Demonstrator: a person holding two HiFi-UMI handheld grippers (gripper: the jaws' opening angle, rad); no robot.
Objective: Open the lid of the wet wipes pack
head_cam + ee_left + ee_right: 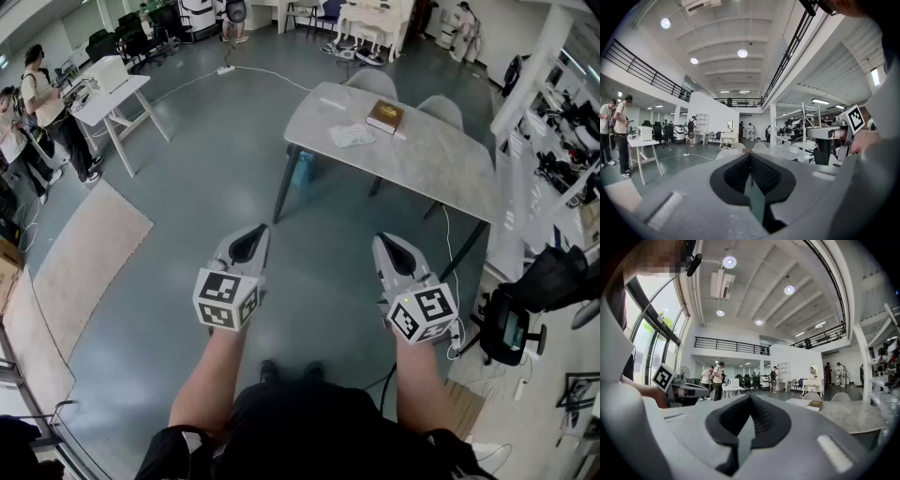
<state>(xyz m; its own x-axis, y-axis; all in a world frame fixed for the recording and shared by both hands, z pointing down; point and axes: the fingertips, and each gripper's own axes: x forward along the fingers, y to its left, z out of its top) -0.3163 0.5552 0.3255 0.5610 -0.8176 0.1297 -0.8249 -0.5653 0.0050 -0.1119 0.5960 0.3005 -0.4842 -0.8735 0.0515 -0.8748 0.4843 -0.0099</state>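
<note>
While both bare forearms (208, 380) reach forward side by side over the grey floor (187, 187), they carry two tools in all: the left gripper (253, 234) and the right gripper (386, 244), apart from each other and roughly level. Each has its jaws pressed together with nothing between them. Well ahead of both stands one grey table (441, 164). On it lie one white wet wipes pack (352, 135) and, just to its right, one brown book (384, 116). Two chairs (375, 82) stand behind the table
</note>
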